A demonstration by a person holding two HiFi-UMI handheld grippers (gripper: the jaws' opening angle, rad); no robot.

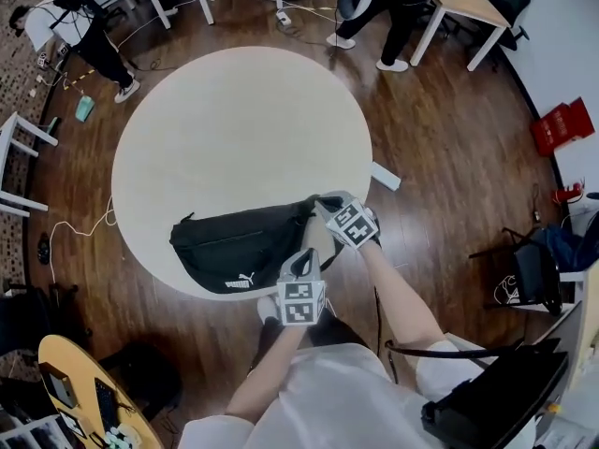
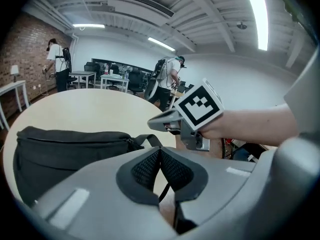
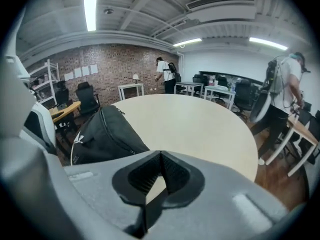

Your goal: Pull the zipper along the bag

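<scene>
Both grippers are pressed together on nothing. The bag [image 1: 234,246] lies just ahead of the left gripper [image 1: 304,260], and the right gripper [image 1: 323,204] is at its strap end. The zipper pull is hard to make out, so closed jaws could miss it and push the bag across the table [image 1: 243,110].

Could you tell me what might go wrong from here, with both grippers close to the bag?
The bag lies at the near edge of the table; an unbraced pull could drag it off.
The left gripper and right gripper are both shut and empty; they must open before gripping.
The zipper pull is hard to make out on black fabric, so jaws may pinch cloth.
</scene>
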